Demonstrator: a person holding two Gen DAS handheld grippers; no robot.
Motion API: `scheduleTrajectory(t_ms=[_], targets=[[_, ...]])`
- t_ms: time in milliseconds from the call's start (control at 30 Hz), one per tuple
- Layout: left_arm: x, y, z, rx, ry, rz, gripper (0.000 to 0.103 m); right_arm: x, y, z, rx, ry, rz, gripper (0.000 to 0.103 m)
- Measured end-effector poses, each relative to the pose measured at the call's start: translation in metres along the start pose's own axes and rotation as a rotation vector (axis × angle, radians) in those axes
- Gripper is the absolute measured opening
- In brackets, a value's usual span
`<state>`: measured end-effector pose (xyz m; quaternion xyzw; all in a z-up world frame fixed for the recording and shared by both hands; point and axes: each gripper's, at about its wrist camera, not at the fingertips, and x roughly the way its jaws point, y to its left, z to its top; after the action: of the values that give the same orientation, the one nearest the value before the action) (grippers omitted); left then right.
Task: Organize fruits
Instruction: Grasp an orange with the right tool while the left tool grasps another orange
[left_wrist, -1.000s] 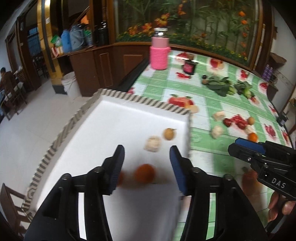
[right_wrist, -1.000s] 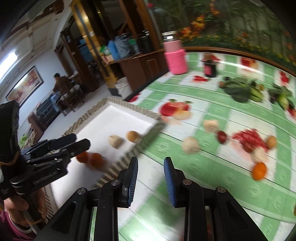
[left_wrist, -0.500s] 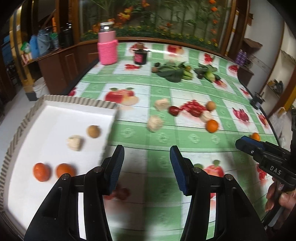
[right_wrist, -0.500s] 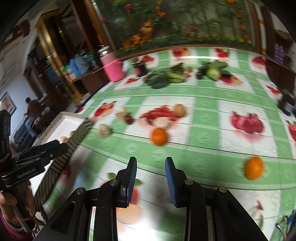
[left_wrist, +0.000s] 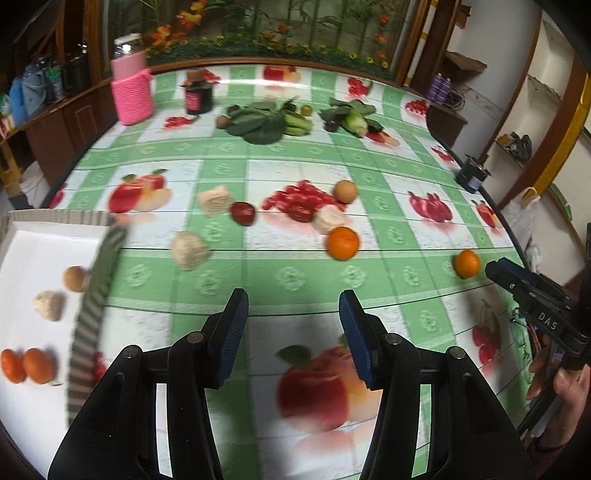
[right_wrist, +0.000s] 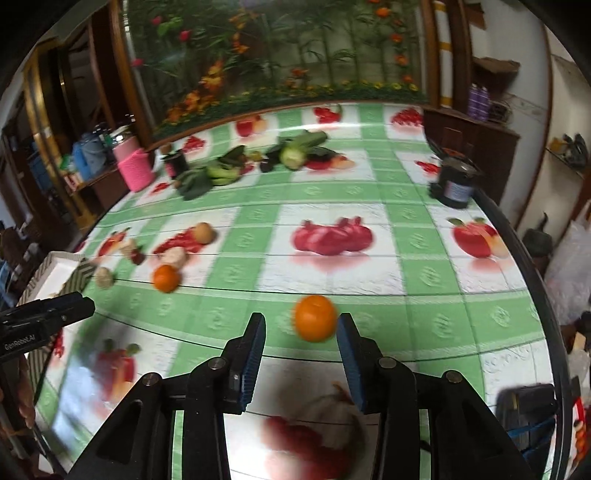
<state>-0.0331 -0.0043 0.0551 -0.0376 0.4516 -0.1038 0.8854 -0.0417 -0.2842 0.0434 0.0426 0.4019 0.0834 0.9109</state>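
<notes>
"DAS" in white letters on the black body of the right tongs (left_wrist: 509, 275), seen from the left wrist view. "GenRobot.AI" in white on the black body of the left tongs (right_wrist: 75, 308), right wrist view. Jar labels too blurred to read.

Round table under a green-and-white checked cloth (left_wrist: 295, 155) printed with fruit, flower-and-bamboo mural (right_wrist: 295, 48) across the back wall, dark wooden cabinet (left_wrist: 55, 125) on the left, white wall with open shelves (left_wrist: 535, 110) on the right, soft daylight
</notes>
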Motion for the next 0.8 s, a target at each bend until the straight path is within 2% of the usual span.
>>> scheduleTrajectory(t_ms=[300,500,567,700,800], targets=[[0.029,-0.022,0.016,0.024,0.034,-0.057,0.051,0.021,-0.01,0.003,-0.027,0.051,0.0,0.039],[0.046,-0.032,0.029,0.039,0.041,-0.043,0.051,0.045,-0.011,0.006,-0.028,0.103,0.02,0.039],[0.052,-0.035,0.032,0.051,0.048,-0.035,0.051,0.047,-0.012,0.006,-0.023,0.093,0.033,0.032],[0.067,-0.039,0.033,0.067,0.072,-0.015,0.051,0.047,-0.014,0.005,-0.004,0.079,0.053,0.032],[0.075,-0.039,0.033,0.058,0.073,-0.027,0.051,0.046,-0.014,0.004,0.003,0.066,0.057,0.032]])
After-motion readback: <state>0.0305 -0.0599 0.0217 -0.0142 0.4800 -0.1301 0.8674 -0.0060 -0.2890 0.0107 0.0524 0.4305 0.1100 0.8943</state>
